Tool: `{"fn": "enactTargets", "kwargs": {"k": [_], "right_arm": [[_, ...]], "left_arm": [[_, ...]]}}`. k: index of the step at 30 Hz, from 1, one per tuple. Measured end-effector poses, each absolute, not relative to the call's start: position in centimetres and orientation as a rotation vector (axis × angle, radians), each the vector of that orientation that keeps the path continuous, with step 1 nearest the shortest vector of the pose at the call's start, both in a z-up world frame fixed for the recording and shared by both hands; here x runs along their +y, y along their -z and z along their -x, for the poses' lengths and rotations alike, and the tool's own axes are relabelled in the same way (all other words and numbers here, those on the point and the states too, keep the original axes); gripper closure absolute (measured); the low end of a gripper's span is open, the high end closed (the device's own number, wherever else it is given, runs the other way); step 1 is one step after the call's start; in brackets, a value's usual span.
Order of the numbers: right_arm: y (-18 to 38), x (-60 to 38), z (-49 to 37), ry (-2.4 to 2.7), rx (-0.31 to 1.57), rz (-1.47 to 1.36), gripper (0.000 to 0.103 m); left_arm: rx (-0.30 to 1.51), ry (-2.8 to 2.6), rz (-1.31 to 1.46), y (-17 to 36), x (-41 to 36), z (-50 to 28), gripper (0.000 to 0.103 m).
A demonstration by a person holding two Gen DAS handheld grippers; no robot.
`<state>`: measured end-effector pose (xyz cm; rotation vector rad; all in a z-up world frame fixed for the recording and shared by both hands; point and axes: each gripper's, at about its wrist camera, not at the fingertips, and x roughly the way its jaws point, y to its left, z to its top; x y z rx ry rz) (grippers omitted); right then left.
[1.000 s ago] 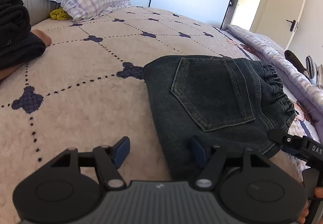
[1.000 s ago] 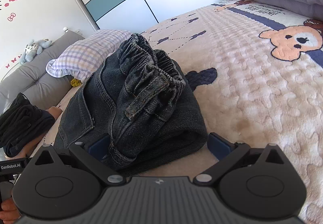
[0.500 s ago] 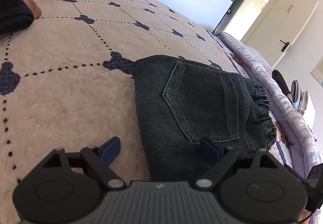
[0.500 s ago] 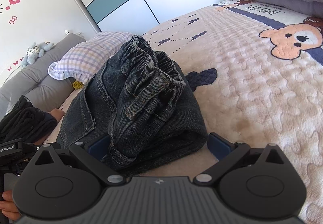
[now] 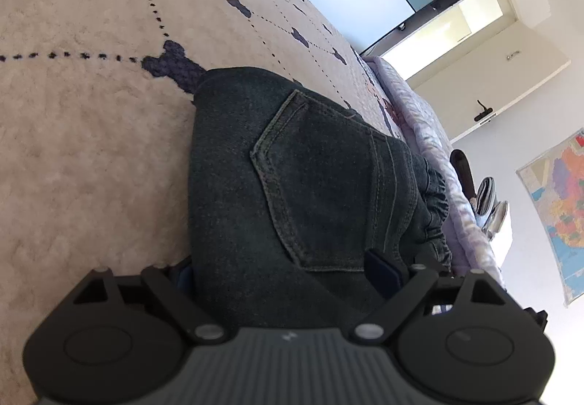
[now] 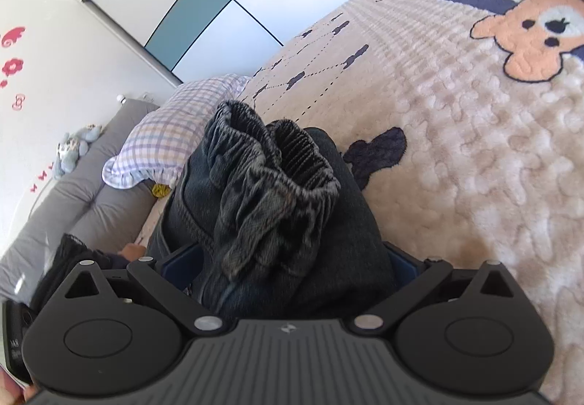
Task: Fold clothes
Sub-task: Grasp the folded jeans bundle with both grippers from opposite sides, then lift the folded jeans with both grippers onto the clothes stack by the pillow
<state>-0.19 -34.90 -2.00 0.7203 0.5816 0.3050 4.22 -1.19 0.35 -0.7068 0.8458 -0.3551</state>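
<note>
Dark folded jeans (image 5: pixel 310 186) lie on the cream fleece blanket (image 5: pixel 91 149), back pocket up. My left gripper (image 5: pixel 283 272) straddles their near end. Its jaws are closing, with one blue pad at the fold's edge by the blanket and the other over the denim. I see no clear press. From the opposite end, the jeans (image 6: pixel 273 186) show their gathered elastic waistband. My right gripper (image 6: pixel 292 259) stands open around that end. The bundle fills the gap between its pads.
A checked pillow (image 6: pixel 171 135) and a grey headboard (image 6: pixel 73 193) lie beyond the jeans. Black clothing (image 6: pixel 69 251) sits near a person's hand. A lavender quilt (image 5: pixel 430 135) runs along the bed's far side. A bear is printed on the blanket (image 6: pixel 474 149).
Both views have rolled. The left gripper slid from the blanket onto the jeans, which now sit between its jaws. The right gripper pushed forward, so the bundle sits deeper between its fingers.
</note>
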Motion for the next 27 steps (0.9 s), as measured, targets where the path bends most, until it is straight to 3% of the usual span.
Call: {"fn": "enactTargets", "kwargs": {"k": [2,3,4,11,17,27], "right_arm": [[2.0,-34.7,0.1,-0.293,0.576,-0.726,0.006],[2.0,-34.7,0.4,-0.27,0.576,-0.723,0.017],[2.0,-34.8,0.6,-0.266,0.574,-0.729,0.022],[-0.8,-33.2,1.9,-0.235,0.518,-0.688,0.043],[-6.2,-30.1,2.8,-0.27,0.456,-0.57,0.048],[-16.8,-15.9,-0.6,-0.672,0.326,-0.558,0.049]], "left_arm": [[0.855,0.338,0.708,-0.1,-1.1,-4.4,0.041],[0.857,0.338,0.713,-0.1,-1.0,-4.4,0.044],[0.855,0.344,0.716,-0.1,-1.0,-4.3,0.048],[0.821,0.363,0.722,-1.2,-1.0,-4.0,0.07],[0.769,0.385,0.744,-4.3,1.1,-2.1,0.074],[0.373,0.172,0.675,-17.7,15.0,6.6,0.074]]}}
